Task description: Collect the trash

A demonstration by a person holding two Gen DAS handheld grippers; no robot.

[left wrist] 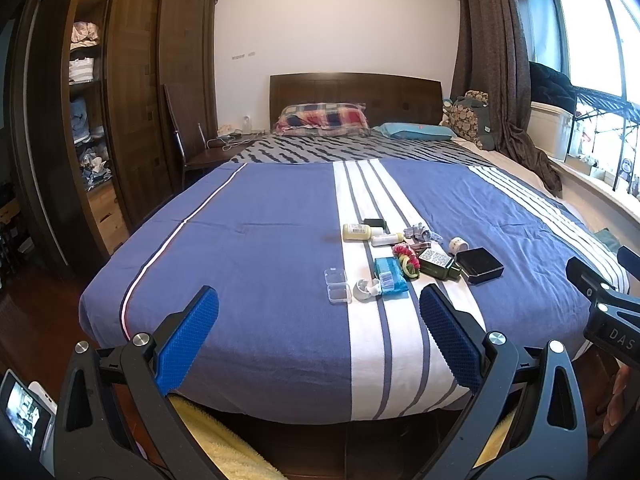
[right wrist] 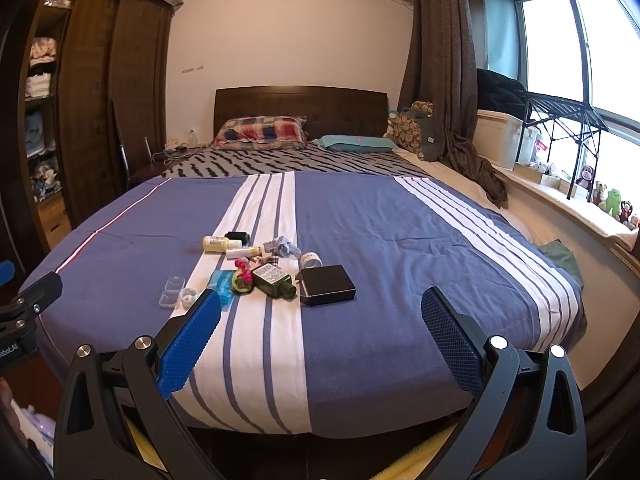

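Note:
A cluster of small items lies on the blue and white striped bedspread point(left wrist: 260, 248) point(right wrist: 400, 240). Among them are a black box point(left wrist: 480, 265) point(right wrist: 327, 284), a dark green bottle point(left wrist: 438, 264) point(right wrist: 274, 279), a pale yellow bottle point(left wrist: 357, 232) point(right wrist: 216, 244), a blue packet point(left wrist: 390, 276) point(right wrist: 222, 282), a clear plastic case point(left wrist: 337, 285) point(right wrist: 171, 292), a white cap point(left wrist: 366, 289) and a crumpled wrapper point(left wrist: 420, 234) point(right wrist: 282, 247). My left gripper point(left wrist: 318, 300) hovers open at the bed's foot, short of the items. My right gripper point(right wrist: 320, 304) is open too, nothing between its fingers.
A dark wardrobe point(left wrist: 132, 100) with open shelves stands at the left, with a chair point(left wrist: 188, 148) beside the bed. Pillows point(left wrist: 324, 118) lie at the headboard. Curtain point(right wrist: 444, 80), a window ledge with toys point(right wrist: 608, 200) and a rack are at the right. Yellow cloth point(left wrist: 224, 440) lies below.

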